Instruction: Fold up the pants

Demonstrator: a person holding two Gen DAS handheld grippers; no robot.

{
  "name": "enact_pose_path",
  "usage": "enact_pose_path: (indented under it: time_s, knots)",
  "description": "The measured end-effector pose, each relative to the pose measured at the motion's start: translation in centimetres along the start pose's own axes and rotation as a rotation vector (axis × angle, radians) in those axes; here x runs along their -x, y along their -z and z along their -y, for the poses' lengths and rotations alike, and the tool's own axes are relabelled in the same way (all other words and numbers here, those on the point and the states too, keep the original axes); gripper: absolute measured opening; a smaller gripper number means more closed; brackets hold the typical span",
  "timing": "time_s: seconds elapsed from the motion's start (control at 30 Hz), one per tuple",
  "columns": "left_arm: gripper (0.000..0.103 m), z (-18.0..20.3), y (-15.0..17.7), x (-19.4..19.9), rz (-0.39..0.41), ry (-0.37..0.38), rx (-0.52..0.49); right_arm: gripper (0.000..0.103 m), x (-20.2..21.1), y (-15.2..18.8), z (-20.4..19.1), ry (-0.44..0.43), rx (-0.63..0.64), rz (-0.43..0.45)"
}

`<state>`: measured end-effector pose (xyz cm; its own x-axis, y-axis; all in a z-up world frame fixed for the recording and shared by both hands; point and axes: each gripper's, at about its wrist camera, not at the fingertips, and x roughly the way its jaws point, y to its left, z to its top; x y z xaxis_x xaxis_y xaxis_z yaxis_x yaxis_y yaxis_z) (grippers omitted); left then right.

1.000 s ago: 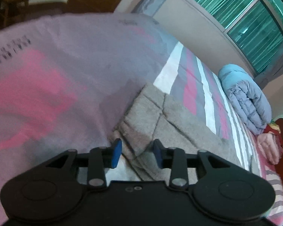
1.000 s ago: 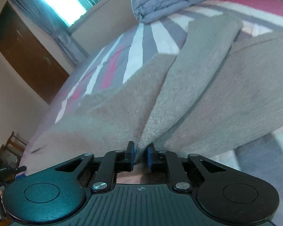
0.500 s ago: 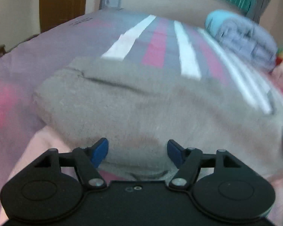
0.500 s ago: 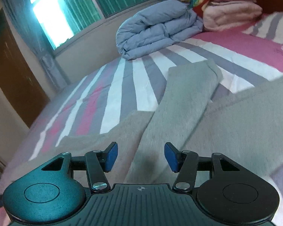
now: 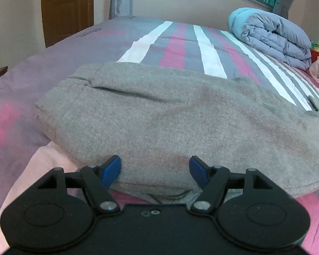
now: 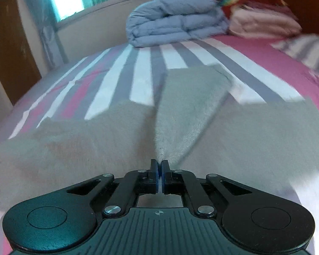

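**Inspector:** Where do the pants lie?

**Operator:** The grey pants lie flat on the bed, on the striped cover near its front edge. In the left wrist view the folded cloth runs across the bed, its near edge just ahead of the gripper. A rolled blue quilt sits well apart, toward the far right corner.

**Inspector:** State of the left gripper?

**Operator:** Its jaws have just been opening and stand apart. The near edge of the pants lies between the blue pads, with no visible squeeze on the cloth.

**Inspector:** And the right gripper?

**Operator:** Its jaws have just been closing and are together. A ridge of the pants rises from the tips. The view is blurred there, so the cloth appears pinched, but a thin fold between the pads cannot be confirmed outright.
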<state>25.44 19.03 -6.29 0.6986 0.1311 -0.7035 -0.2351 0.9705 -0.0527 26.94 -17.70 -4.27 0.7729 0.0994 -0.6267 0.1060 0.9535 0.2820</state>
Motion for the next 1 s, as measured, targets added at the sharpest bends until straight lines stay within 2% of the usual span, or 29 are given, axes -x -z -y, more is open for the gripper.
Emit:
enact_pose_path:
  time_s: [0.1,0.13,0.2,0.27,0.33,0.37,0.4,0.47,0.53,0.6,0.63,0.67,0.7,0.77,0.9,0.97,1.0]
  knots:
    - [0.064,0.2,0.0,-0.1,0.002,-0.01,0.0,0.001,0.1,2.6,2.4,0.008,-0.069,-0.062]
    - [0.064,0.1,0.1,-0.1,0.001,-0.009,0.0,0.001,0.3,3.0,3.3,-0.022,-0.101,-0.047]
    - [0.064,0.1,0.1,0.0,0.002,-0.005,0.001,0.002,1.3,2.5,3.9,-0.042,-0.14,-0.025]
    - [0.064,0.1,0.1,-0.1,0.003,-0.007,-0.002,0.002,2.1,1.1,3.6,-0.033,-0.11,0.046]
    - [0.064,0.2,0.1,-0.1,0.004,-0.01,0.002,0.003,1.9,-0.7,3.1,-0.033,-0.086,0.07]
    - [0.064,0.3,0.2,0.0,0.005,-0.012,0.003,0.011,1.5,-1.5,2.7,-0.026,-0.068,0.078]
    - [0.064,0.3,0.2,0.0,0.005,-0.013,0.004,0.039,0.9,-2.2,2.3,-0.013,-0.037,0.076]
    - [0.064,0.2,0.2,0.0,0.003,-0.014,0.009,0.067,-0.8,-3.3,1.2,0.016,0.023,0.061]
    - [0.064,0.3,0.2,0.1,0.003,-0.018,0.015,0.067,-1.9,-3.7,0.3,0.024,0.085,0.057]
    - [0.064,0.5,0.3,0.1,0.006,-0.027,0.019,0.056,-3.5,-3.8,-0.5,0.072,0.172,0.028]
    - [0.064,0.5,0.4,0.1,0.008,-0.032,0.021,0.053,-4.2,-3.7,-1.0,0.113,0.228,0.009]
    - [0.065,0.6,0.4,0.2,0.01,-0.036,0.023,0.042,-5.2,-3.3,-1.0,0.144,0.267,-0.001]
    - [0.065,0.6,0.5,0.2,0.012,-0.037,0.026,0.002,-5.4,-3.0,-0.9,0.175,0.306,-0.001]
    - [0.065,0.5,0.6,0.3,0.016,-0.036,0.026,0.003,-4.7,-3.0,0.6,0.166,0.255,0.021]
    - [0.065,0.3,0.7,0.2,0.022,-0.031,0.025,0.003,1.9,-1.7,5.3,0.076,-0.048,0.101]
    - [0.065,0.4,0.7,0.2,0.024,-0.036,0.023,0.004,2.4,0.3,7.0,0.088,-0.111,0.059]
    - [0.065,0.4,0.7,0.2,0.022,-0.038,0.021,0.012,1.4,1.3,7.6,0.104,-0.108,0.012]
